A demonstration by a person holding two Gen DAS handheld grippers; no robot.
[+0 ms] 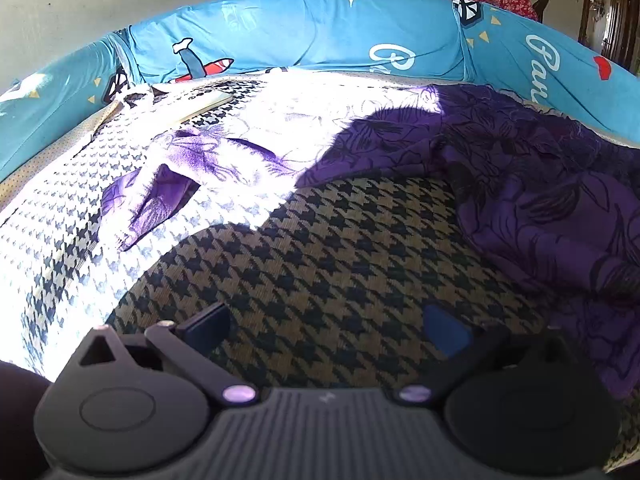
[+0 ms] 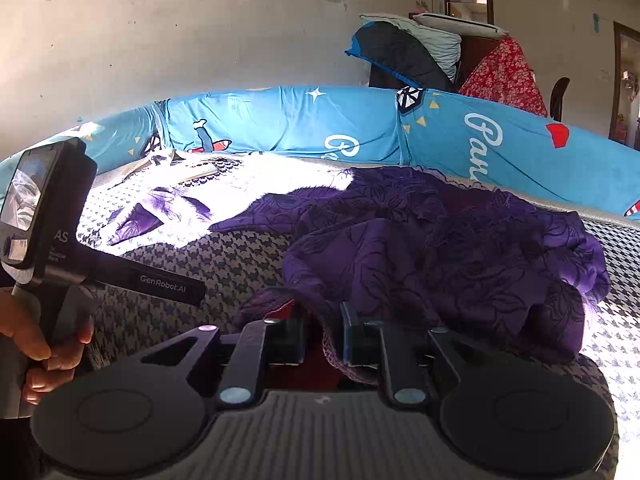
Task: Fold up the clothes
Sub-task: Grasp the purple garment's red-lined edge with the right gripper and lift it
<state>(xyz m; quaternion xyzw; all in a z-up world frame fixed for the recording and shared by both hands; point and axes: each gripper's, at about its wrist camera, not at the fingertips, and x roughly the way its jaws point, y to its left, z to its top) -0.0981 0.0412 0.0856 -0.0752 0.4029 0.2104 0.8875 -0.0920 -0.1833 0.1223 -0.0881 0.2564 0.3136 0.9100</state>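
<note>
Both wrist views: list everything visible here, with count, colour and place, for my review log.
Garment: one, purple with dark floral print, crumpled on the bed, one end in sunlight.
Bed cover: one, tan and black houndstooth, under the garment.
Bumper cushion: one, blue with cartoon prints, around the bed's far edge.
Flat pale object: one, far left on the bed; cannot tell what it is.
Pile of bedding and clothes: dark, pale green, red floral, behind the bumper.
Wall: off-white with stickers.
Left gripper: black, open, above the bare cover.
Right gripper: black, shut on the garment's edge.
Hand: one, holding the left gripper's handle.
</note>
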